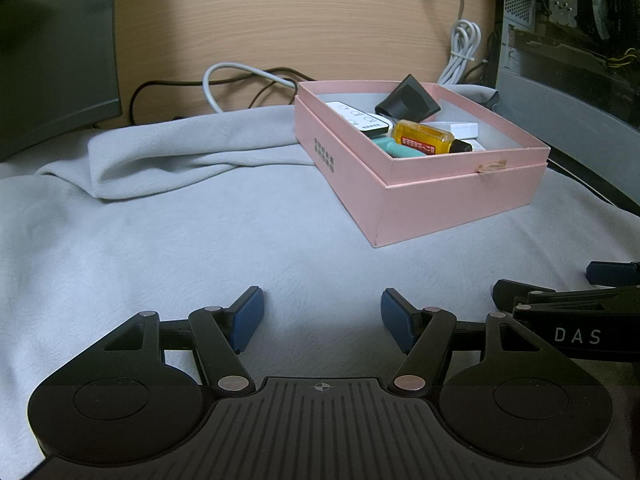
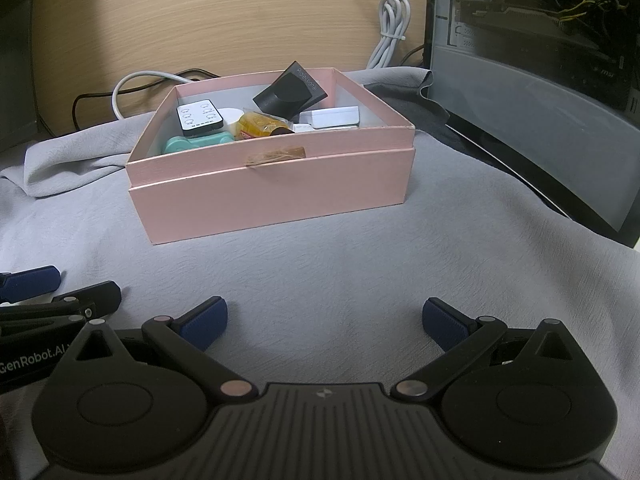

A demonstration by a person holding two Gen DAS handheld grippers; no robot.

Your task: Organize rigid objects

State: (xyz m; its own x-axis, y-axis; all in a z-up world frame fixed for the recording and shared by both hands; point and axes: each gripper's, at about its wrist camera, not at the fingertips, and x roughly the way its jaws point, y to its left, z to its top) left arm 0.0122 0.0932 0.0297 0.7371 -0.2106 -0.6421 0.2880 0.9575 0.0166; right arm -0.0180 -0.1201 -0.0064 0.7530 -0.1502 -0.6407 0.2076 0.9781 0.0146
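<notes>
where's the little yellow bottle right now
The yellow bottle lies on its side inside the pink box, mid-box near the front wall, between the teal case and the black wedge.

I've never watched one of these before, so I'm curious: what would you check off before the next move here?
1. Left gripper open and holding nothing: ok.
2. Right gripper open and holding nothing: ok.
3. Pink box open on top, within view of both cameras: ok.
4. Items such as the yellow bottle and remote already lie inside the box: ok.
5. Grey cloth between grippers and box free of loose items: ok.
6. Anything left outside both views: cannot tell.
</notes>
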